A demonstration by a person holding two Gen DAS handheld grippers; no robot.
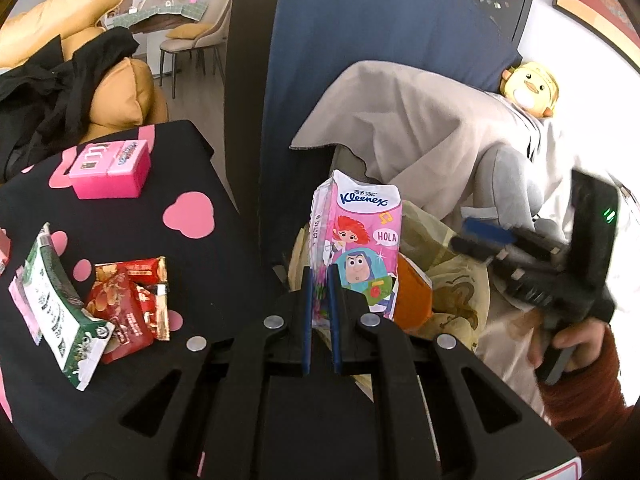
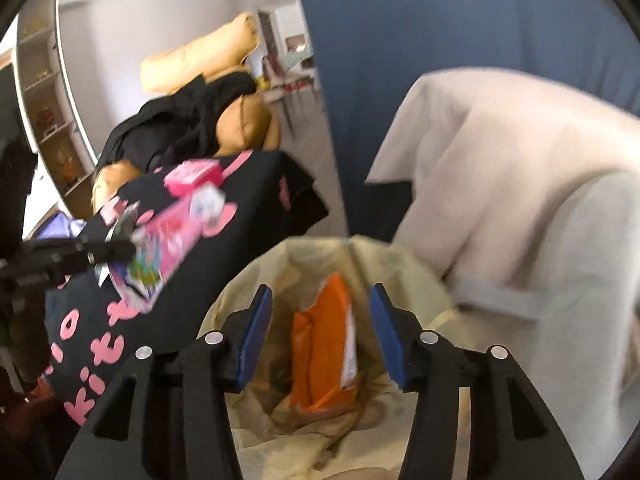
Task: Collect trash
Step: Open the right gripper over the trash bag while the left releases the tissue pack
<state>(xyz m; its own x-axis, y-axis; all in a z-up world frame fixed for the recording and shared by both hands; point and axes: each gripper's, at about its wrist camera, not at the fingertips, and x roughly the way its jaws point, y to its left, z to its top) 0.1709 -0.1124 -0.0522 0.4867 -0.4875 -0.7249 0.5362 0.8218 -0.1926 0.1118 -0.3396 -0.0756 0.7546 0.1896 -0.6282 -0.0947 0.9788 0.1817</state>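
While the left gripper (image 1: 320,300) pinches the empty Kleenex tissue pack (image 1: 358,240) by its lower edge, right of the black table (image 1: 224,264), over the yellow trash bag (image 2: 256,280), and the right gripper (image 2: 320,332) hangs with jaws parted and empty above the orange wrapper (image 2: 320,352) already inside, a release too near the bag's left rim risks dropping the light pack outside.

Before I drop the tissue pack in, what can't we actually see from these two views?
- Trash bag depth: in the right wrist view the orange packet and the right gripper cover its bottom.
- Bag mouth, left wrist view: behind the Kleenex pack and the left gripper.
- Pack print, right wrist view: motion-blurred.
- Green carton text: too small.
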